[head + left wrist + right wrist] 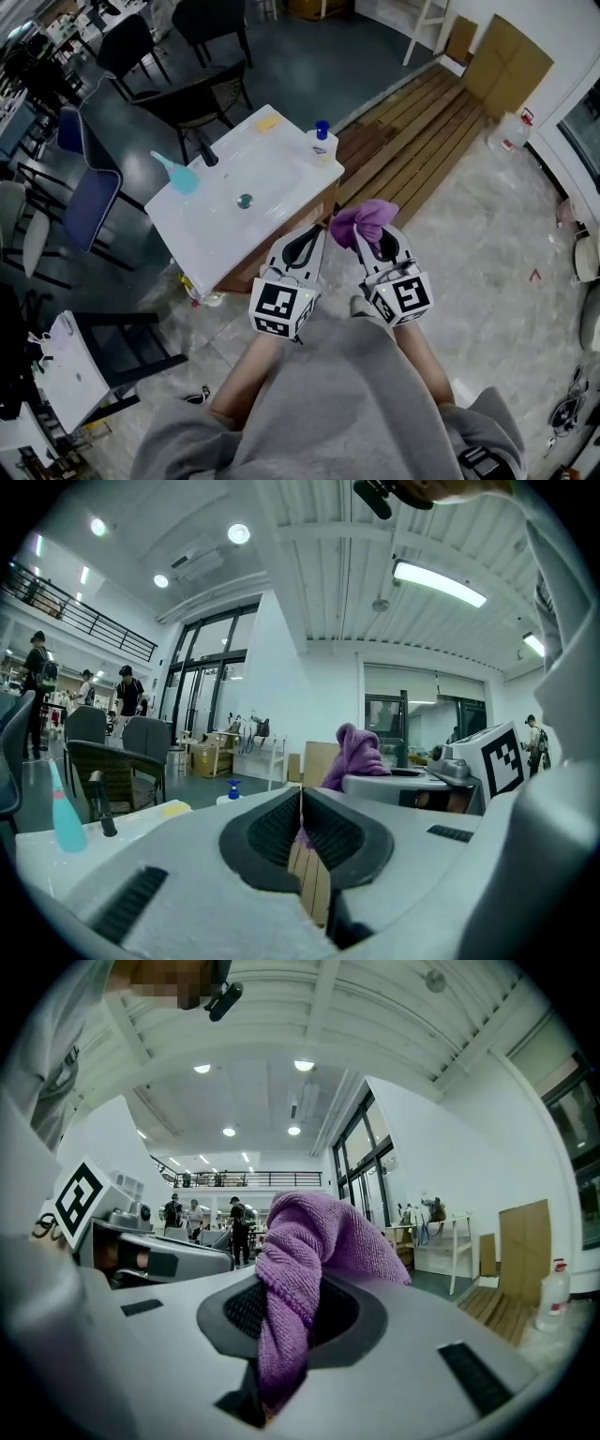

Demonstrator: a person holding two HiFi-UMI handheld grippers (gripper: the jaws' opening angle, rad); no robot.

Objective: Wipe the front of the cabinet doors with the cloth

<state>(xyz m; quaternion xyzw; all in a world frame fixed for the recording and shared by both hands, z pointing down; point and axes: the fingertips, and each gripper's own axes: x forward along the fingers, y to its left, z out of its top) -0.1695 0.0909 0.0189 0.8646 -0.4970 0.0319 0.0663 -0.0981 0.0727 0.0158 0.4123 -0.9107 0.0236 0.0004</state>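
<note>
the right tool (286, 1335) has its jaws closed on a purple cloth (300, 1251). the pinched part runs down between the dark pads, and the rest bunches up above the jaw tips. in the head view the cloth (366, 220) sits as a loose knot at the front of the right tool (371, 244), beside the near corner of the cabinet (317, 212). it stands against open room in the right gripper view, pressed on nothing.

the left tool (302, 832) has its jaws together with nothing between them. in the head view the left tool (305, 246) is level with the right one and just beside it, pointing toward the cabinet's wooden front.

the cabinet carries a white sink top (234, 169). on it are a black tap (206, 155), a teal bottle (178, 175), a yellow item (268, 122) and a blue-capped bottle (322, 136). wooden decking (422, 122) lies past the cabinet, and dark chairs (202, 94) stand behind it.
</note>
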